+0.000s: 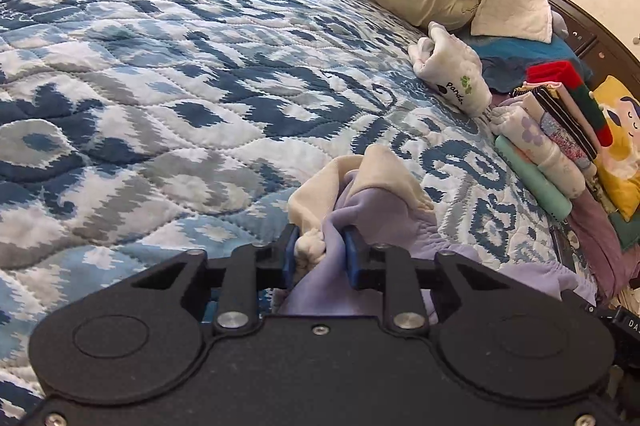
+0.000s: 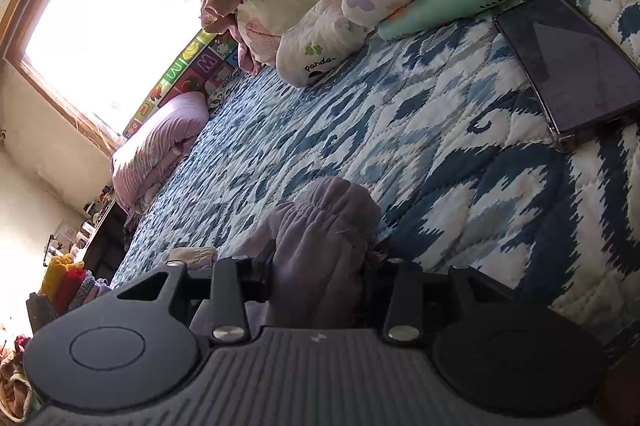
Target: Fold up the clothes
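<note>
1 rolled white garment (image 1: 452, 73) on the quilt (image 1: 160, 65) reads "Panda".

A blue-and-white patterned quilt (image 1: 168, 73) covers the bed. A dark-screened phone (image 2: 568, 65) lies flat on it — near the quilt's edge. A bright window (image 2: 108, 13) in a wooden frame stands behind; a colourful alphabet mat (image 2: 188, 69) leans below it.

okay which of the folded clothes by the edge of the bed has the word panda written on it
The white rolled bundle, lying alone on the quilt just ahead of the stack of folded clothes. It carries "panda" lettering and a small green print; the stacked pieces show none.
</note>
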Demonstrator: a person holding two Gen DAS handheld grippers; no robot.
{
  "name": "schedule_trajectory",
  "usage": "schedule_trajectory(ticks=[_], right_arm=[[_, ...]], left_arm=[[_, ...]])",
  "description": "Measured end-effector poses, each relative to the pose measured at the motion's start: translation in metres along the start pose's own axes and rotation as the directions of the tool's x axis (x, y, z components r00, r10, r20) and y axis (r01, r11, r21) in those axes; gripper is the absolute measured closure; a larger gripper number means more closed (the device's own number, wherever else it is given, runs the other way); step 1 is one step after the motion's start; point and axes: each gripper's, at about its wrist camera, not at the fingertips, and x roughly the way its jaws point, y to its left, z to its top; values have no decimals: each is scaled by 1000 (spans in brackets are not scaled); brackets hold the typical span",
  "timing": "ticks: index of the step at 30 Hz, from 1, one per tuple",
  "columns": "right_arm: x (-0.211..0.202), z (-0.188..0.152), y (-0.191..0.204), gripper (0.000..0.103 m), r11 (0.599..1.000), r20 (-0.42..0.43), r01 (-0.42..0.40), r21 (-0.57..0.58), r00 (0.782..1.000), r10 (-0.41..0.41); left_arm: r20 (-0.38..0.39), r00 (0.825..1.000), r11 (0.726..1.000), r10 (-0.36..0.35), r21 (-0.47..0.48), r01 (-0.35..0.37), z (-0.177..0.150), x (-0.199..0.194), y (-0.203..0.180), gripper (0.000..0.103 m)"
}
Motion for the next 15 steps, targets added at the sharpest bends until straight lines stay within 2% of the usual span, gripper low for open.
schedule_trajectory(ticks=[3,8,11,15], right_arm=[[1,4,7,77,999,21,-40,-33,999,41],[6,17,27,80,988,79,-120,-96,989,128],[17,26,38,80,981,113,-165,-97,978,176],[33,38,55,80,969,168,-220,-117,957,237]], left_arm=[[58,998,1000,-19,-21,20,4,-17,-1,89],[169,985,999,-38,-22,42,27,-51,-3,90],[246,969,999,-21,-36,31,47,-72,3,90],[347,937,995,34,-99,1,72,-96,26,90]])
